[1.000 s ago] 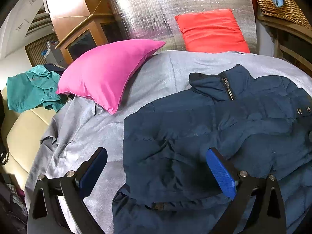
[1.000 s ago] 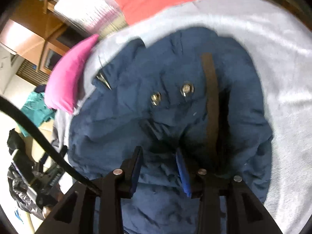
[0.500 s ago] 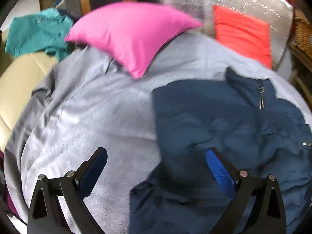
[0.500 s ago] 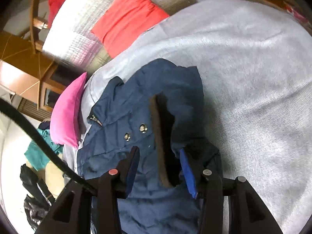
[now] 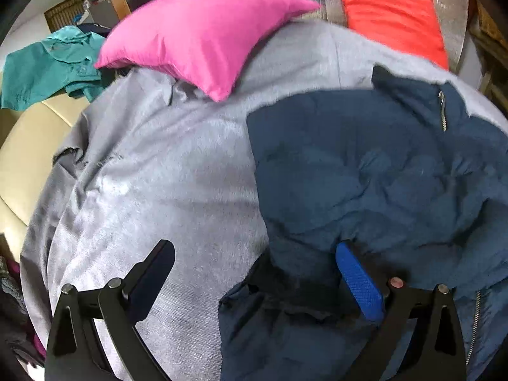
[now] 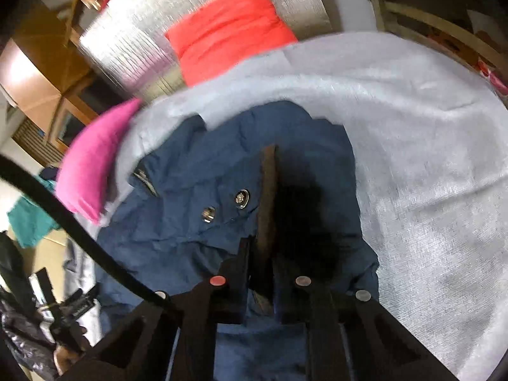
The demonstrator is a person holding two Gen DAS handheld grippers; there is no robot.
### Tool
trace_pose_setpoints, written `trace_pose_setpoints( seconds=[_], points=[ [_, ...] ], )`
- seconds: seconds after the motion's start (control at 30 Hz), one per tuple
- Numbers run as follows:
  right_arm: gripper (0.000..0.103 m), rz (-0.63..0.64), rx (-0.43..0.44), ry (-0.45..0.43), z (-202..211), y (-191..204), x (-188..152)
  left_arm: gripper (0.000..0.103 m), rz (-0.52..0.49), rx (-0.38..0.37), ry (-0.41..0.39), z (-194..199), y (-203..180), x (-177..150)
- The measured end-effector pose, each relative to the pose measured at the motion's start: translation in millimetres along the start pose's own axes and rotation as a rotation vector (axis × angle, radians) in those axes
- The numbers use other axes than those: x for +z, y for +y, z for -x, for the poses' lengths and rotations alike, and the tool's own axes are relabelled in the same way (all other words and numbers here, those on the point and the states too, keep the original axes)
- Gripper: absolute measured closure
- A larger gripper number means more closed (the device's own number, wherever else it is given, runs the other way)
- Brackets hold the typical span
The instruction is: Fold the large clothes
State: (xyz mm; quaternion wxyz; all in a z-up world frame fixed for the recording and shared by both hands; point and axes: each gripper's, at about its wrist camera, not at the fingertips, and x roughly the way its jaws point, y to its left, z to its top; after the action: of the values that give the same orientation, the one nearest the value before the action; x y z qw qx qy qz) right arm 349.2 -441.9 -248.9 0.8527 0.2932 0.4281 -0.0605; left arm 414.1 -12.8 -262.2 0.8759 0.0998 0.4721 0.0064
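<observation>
A navy puffer jacket [image 5: 365, 171] lies on a grey blanket [image 5: 152, 184], collar and zipper toward the far side. My left gripper [image 5: 254, 273] is open just above the jacket's near left edge, its right finger over the fabric and its left finger over the blanket. In the right wrist view the jacket [image 6: 190, 197] shows two metal snaps and a brown-lined edge. My right gripper [image 6: 261, 273] is shut on that brown-lined jacket edge, which runs up from between the fingers.
A pink cushion [image 5: 197, 31] lies on the blanket's far left, a red cushion [image 5: 390, 12] against a silver padded backrest [image 6: 133, 38]. A teal garment [image 5: 44, 66] lies on a cream sofa [image 5: 22, 146] at left. Wooden furniture stands behind.
My right gripper closed fully on the jacket's brown-lined edge and the jacket side has shifted. My left gripper swung left and lower over the jacket's left edge, still open.
</observation>
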Motion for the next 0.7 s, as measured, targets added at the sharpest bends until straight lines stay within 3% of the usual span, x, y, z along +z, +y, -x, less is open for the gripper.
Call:
trace_pose_setpoints(
  seconds=[0.07, 0.2, 0.23, 0.33, 0.4, 0.5, 0.6, 0.7],
  points=[
    [0.089, -0.023, -0.010, 0.060, -18.2, -8.1, -2.1, 0.002, 0.012, -0.013, 0.009, -1.0, 3.4, 2.0],
    [0.086, -0.053, 0.040, 0.038, 0.0, -12.2, 5.1, 0.002, 0.051, -0.036, -0.056, 19.4, 18.3, 7.0],
    [0.076, -0.054, 0.045, 0.013, 9.9, -15.7, 7.6, 0.002, 0.068, -0.043, -0.073, 23.8, 23.7, 8.2],
    [0.029, -0.096, 0.043, -0.049, 27.7, -32.2, 15.0, 0.002, 0.147, -0.093, -0.099, 28.8, 47.2, 11.2],
    [0.027, -0.143, 0.037, -0.081, 33.6, -50.0, 20.1, 0.002, 0.193, -0.155, -0.068, 20.4, 61.4, 11.6],
    [0.027, -0.181, 0.057, -0.056, 22.4, -70.1, 25.0, 0.002, 0.227, -0.289, 0.038, -4.1, 71.8, 7.4],
    [0.027, -0.209, 0.134, 0.026, 1.6, -87.0, 23.2, 0.002, 0.236, -0.349, 0.088, -20.7, 70.7, 2.1],
    [0.026, -0.210, 0.231, 0.086, -18.3, -87.4, 22.5, 0.002, 0.232, -0.482, 0.094, -22.1, 64.9, -0.4]
  ],
)
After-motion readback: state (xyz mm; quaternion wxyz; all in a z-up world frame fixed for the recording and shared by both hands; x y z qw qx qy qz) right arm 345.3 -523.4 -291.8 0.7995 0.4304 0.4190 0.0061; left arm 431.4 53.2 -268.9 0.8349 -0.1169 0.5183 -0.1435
